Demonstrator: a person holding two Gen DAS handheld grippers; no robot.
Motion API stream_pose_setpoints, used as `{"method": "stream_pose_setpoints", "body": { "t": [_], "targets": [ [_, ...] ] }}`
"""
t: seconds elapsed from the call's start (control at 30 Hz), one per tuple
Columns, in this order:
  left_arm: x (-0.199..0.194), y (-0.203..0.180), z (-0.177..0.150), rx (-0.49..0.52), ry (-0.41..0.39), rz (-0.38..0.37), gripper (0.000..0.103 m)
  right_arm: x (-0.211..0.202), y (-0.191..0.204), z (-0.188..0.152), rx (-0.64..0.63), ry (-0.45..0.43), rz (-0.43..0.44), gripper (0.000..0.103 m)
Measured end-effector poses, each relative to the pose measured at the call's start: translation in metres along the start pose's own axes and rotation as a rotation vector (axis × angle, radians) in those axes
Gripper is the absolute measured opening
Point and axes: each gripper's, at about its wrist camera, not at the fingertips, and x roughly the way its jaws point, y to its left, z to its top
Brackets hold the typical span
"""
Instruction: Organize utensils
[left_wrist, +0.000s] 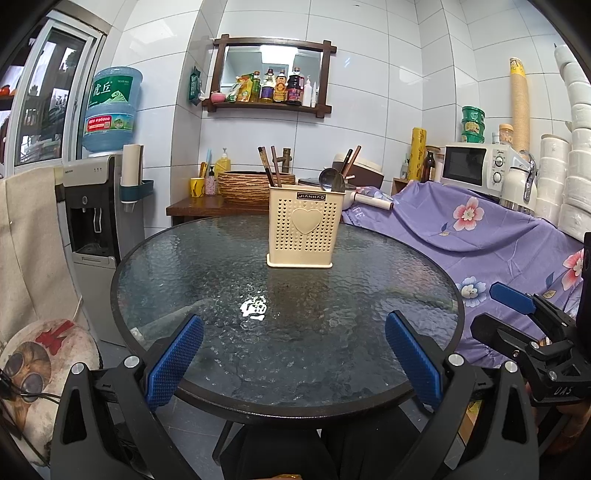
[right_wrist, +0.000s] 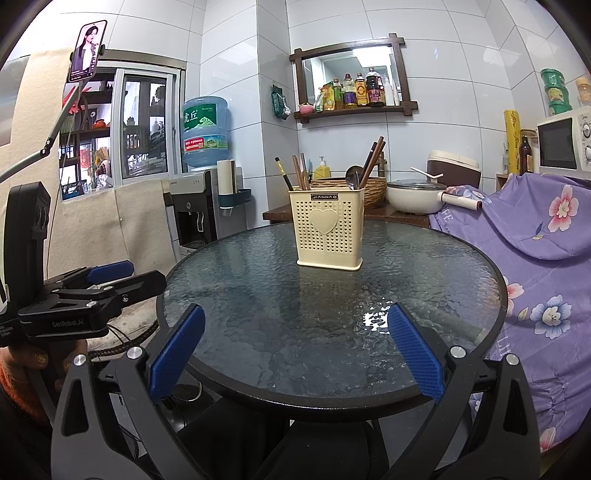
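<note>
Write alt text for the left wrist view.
A cream utensil holder with chopsticks and a spoon stands upright on a round glass table. The open left gripper frames the foreground, holding nothing.

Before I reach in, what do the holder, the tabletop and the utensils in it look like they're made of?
Utensil holder: cream plastic, matte, moulded heart and punched holes. Tabletop: textured glass, glossy, a rippled surface with a bright glare patch, inside a dark rim. Chopsticks: probably dark wood, though lacquered plastic is possible. Spoon: likely metal, grey and reflective.
</note>
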Motion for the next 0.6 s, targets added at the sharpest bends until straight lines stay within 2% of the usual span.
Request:
{"method": "stream_pose_setpoints", "body": {
  "t": [0.6],
  "targets": [
    [0.0012,0.0007,-0.0020,0.001,0.002,0.001,0.097,-0.0001,-0.0001,0.0006,0.001,0.001,0.000,0.097]
  ]
}}
